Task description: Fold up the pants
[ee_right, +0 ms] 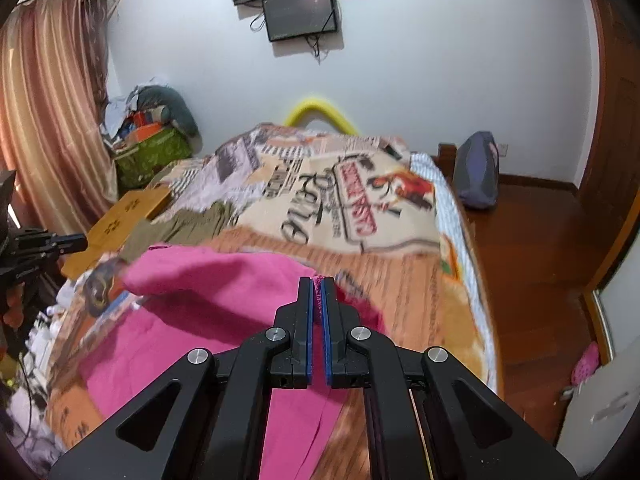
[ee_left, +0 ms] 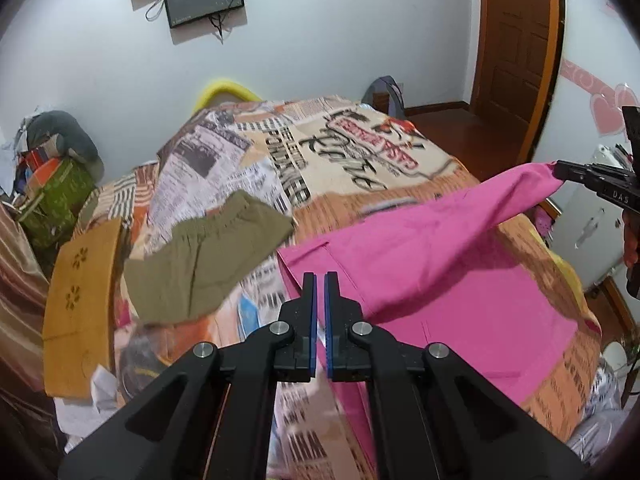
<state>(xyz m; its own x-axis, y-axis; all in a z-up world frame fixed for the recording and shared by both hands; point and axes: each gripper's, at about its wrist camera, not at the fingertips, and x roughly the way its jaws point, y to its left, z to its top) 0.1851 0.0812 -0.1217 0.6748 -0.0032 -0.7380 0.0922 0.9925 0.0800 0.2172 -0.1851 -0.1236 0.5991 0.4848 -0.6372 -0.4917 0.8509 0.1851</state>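
The pink pants (ee_left: 440, 264) are smooth, matt woven cloth, lying on the bed's blanket (ee_left: 360, 148), a soft, slightly fuzzy fabric printed like newspaper; left of the pants on that blanket sit olive shorts (ee_left: 200, 256) of crinkled matt cloth with a gathered waistband. Both grippers, left (ee_left: 319, 280) and right (ee_right: 317, 284), are matt black plastic with bright metal pivot pins and blue rubbery pads. Beyond the blanket, the floor (ee_right: 532, 240) and door (ee_left: 516, 40) are glossy varnished wood, the tray (ee_left: 80, 300) beside the shorts is pale satin wood, and the curtain (ee_right: 48, 120) is shiny striped cloth.
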